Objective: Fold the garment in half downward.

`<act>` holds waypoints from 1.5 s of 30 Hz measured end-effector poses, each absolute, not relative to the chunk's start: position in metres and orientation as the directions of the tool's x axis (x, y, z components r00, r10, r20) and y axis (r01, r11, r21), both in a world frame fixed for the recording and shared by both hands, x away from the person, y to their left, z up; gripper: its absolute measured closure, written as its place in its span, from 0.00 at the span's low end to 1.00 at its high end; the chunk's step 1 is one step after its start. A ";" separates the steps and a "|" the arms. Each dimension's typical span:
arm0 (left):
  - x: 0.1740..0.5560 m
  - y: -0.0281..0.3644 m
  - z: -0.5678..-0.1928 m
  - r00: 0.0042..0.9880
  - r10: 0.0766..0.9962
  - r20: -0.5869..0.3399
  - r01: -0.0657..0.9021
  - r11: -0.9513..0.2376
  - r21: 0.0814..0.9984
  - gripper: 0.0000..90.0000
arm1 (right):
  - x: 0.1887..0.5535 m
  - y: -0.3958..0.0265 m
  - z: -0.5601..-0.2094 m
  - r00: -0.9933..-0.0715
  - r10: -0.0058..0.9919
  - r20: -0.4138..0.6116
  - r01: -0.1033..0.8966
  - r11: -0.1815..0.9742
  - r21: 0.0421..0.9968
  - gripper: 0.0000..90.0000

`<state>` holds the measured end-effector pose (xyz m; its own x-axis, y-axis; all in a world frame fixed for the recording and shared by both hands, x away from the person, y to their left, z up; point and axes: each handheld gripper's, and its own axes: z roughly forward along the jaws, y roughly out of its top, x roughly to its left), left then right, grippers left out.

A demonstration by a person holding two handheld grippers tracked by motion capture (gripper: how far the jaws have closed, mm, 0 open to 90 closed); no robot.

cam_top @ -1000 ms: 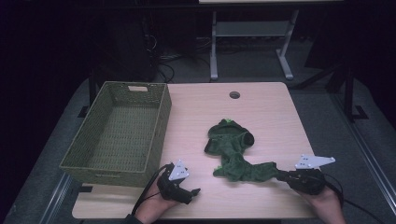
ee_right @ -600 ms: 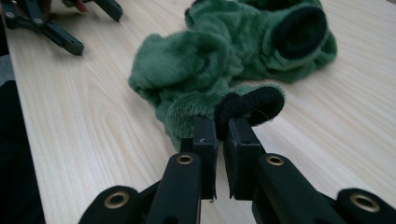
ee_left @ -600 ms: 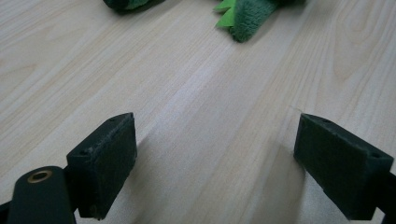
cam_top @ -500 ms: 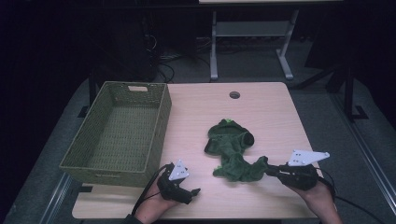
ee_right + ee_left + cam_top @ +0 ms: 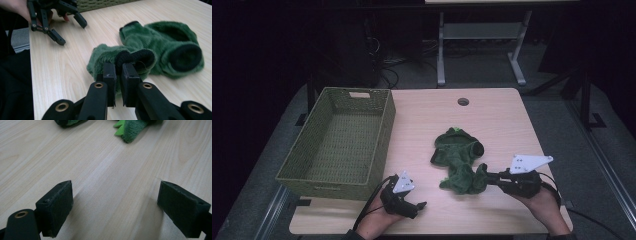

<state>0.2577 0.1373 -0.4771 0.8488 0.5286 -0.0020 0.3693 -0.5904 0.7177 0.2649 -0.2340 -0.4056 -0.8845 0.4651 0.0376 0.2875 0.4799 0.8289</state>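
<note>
- A green fuzzy garment [image 5: 459, 160] lies on the table [image 5: 427, 120], near the middle and toward the person's side.
- It has black cuffs. One round black opening [image 5: 186, 57] shows in the right gripper view.
- The near end of the garment is bunched up, and the far end lies flat on the wood.
- The right gripper [image 5: 486, 178] has that near end. Its two jaws are pressed together on a black cuff [image 5: 135, 58] and some green fuzz.
- A hand [image 5: 546, 204] holds that gripper at the near right edge of the table.
- The left gripper [image 5: 416, 209] sits near the front edge, well apart from the garment.
- Its jaws stand wide apart, with bare wood between them. They hold nothing.
- In the left gripper view, a bit of the green garment [image 5: 130, 131] shows far off at the top.
- A green woven basket [image 5: 344, 137] stands on the left part of the table. Its front wall is just beside the left gripper.
- A small round hole [image 5: 463, 101] is in the table near the far edge.
</note>
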 end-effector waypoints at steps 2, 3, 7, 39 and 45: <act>0.258 0.137 -0.477 0.849 0.529 -0.003 0.370 -0.590 0.718 0.14 | 0.268 -0.228 -0.403 -0.891 0.452 0.031 0.276 0.487 0.828 0.92; 0.258 0.137 -0.477 0.849 0.529 -0.003 0.371 -0.590 0.717 0.14 | 0.269 -0.224 -0.402 -0.896 0.444 0.026 0.268 0.491 0.829 0.92; 0.258 0.137 -0.477 0.848 0.530 -0.004 0.371 -0.589 0.717 0.14 | 0.275 -0.208 -0.398 -0.911 0.412 0.018 0.249 0.513 0.821 0.92; 0.257 0.136 -0.477 0.843 0.538 -0.003 0.377 -0.587 0.716 0.14 | 0.317 -0.158 -0.452 -0.869 0.484 0.108 0.422 0.606 0.675 0.99; 0.260 0.134 -0.475 0.850 0.527 0.001 0.375 -0.607 0.700 0.14 | 0.315 -0.162 -0.443 -0.871 0.477 0.115 0.411 0.580 0.703 0.92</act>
